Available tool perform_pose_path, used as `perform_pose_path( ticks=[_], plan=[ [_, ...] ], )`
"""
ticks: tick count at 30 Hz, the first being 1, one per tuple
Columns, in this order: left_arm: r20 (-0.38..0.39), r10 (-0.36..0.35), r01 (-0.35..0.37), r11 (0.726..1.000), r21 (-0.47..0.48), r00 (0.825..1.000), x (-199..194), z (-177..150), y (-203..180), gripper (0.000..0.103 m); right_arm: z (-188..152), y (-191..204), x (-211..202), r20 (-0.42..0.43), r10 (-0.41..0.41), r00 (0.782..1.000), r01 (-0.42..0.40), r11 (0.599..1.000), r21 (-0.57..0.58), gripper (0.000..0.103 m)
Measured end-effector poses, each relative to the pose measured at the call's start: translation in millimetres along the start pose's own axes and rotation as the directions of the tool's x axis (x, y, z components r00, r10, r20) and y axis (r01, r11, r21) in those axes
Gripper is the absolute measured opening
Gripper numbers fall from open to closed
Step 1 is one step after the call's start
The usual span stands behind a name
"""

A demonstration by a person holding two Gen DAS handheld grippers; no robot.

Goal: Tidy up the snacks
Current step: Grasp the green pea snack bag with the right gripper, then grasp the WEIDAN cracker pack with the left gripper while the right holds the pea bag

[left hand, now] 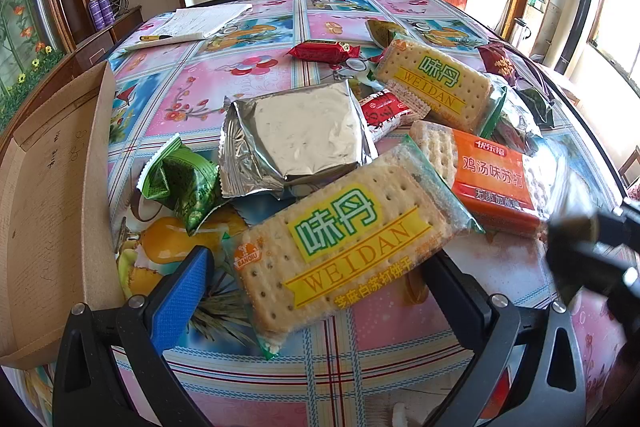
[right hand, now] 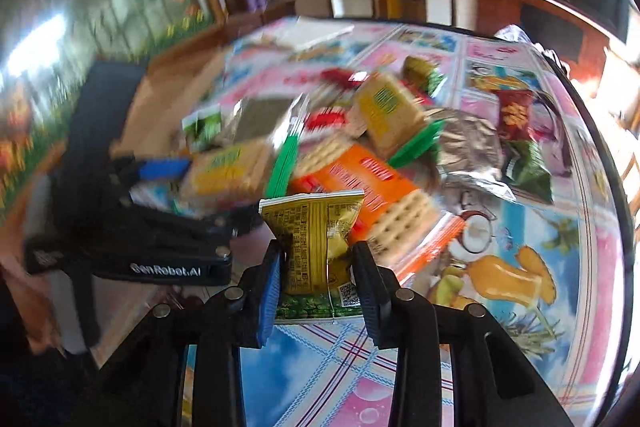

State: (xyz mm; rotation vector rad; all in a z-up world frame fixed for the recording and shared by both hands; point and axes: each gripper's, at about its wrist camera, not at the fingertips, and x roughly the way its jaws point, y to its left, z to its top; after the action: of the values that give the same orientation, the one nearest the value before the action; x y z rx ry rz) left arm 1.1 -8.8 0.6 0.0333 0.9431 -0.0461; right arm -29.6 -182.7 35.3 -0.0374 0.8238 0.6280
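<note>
- the right hand-held gripper (right hand: pixel 316 267) is clamped on a small yellow snack packet (right hand: pixel 316 247), both pads pressed into its sides; the packet stands upright between the fingers, its green bottom edge just over the worktop (right hand: pixel 560 227).
- the left hand-held gripper (left hand: pixel 316 267) stands wide open, its blue-padded finger (left hand: pixel 180 291) on one side and its black finger on the other side of the near end of a long cracker pack (left hand: pixel 340 247); neither pad touches the pack.
- the rest of the snacks lie heaped in the middle of the worktop: a silver foil pack (left hand: pixel 296 135), a green packet (left hand: pixel 184 183), an orange cracker pack (left hand: pixel 492 179), a second cracker pack (left hand: pixel 436 83) and a red candy (left hand: pixel 324 49).
- open room: the cloth near the right gripper's fingers is bare, and so is the pink and blue stretch between the heap and the far edge of the worktop.
- edges: a cardboard box (left hand: pixel 52 195) sits at the worktop's left edge, its flap beside the green packet; papers (left hand: pixel 200 21) lie near the far left corner.
- only the right wrist view shows the held yellow packet, though its background is blurred; it also shows the left gripper's black body (right hand: pixel 140 227) off to the left.
- only the left wrist view shows the heap sharply, with the right gripper as a dark blur at its right border.
</note>
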Motion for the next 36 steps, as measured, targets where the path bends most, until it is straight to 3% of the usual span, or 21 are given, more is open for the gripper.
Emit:
perform_pose_path(
  ticks=[7, 15, 20, 24, 26, 31, 36],
  plan=[
    [0.0, 0.0, 0.0, 1.0, 0.0, 1.0, 0.2, 0.1, 0.0, 0.103, 7.8, -2.7, -21.9, 0.126, 0.033, 0.991, -0.039, 0.998, 0.041, 0.037],
    [-0.002, 0.011, -0.011, 1.0, -0.013, 1.0, -1.6, -0.7, -1.4, 0.103, 6.3, -3.5, -32.8, 0.165, 0.053, 0.985, -0.062, 0.997, 0.048, 0.037],
    [-0.047, -0.005, 0.006, 1.0, 0.009, 0.999, -8.4, -6.0, -1.1, 0.103, 5.3, -3.7, -38.9, 0.191, 0.057, 0.98, -0.066, 0.997, 0.043, 0.037],
    [-0.086, -0.069, 0.074, 0.996, 0.05, 0.994, -20.5, -12.6, -0.5, 0.103, 5.6, -6.0, -39.5, 0.195, 0.055, 0.979, -0.067, 0.996, 0.054, 0.037],
    [-0.067, -0.128, 0.132, 0.99, 0.057, 0.99, -34.6, -12.0, 4.2, 0.1, 5.5, -6.2, -39.9, 0.197, 0.057, 0.979, -0.069, 0.996, 0.056, 0.037],
    [-0.002, -0.146, 0.144, 0.972, 0.186, 0.989, -52.0, 6.1, 7.3, 0.1, 5.3, -5.5, -41.7, 0.207, 0.062, 0.976, -0.074, 0.996, 0.049, 0.037],
    [-0.073, -0.208, 0.22, 0.936, 0.275, 0.976, -30.7, 13.8, -3.7, 0.08, 5.2, -7.3, -42.8, 0.211, 0.057, 0.976, -0.071, 0.996, 0.058, 0.037]
  ],
)
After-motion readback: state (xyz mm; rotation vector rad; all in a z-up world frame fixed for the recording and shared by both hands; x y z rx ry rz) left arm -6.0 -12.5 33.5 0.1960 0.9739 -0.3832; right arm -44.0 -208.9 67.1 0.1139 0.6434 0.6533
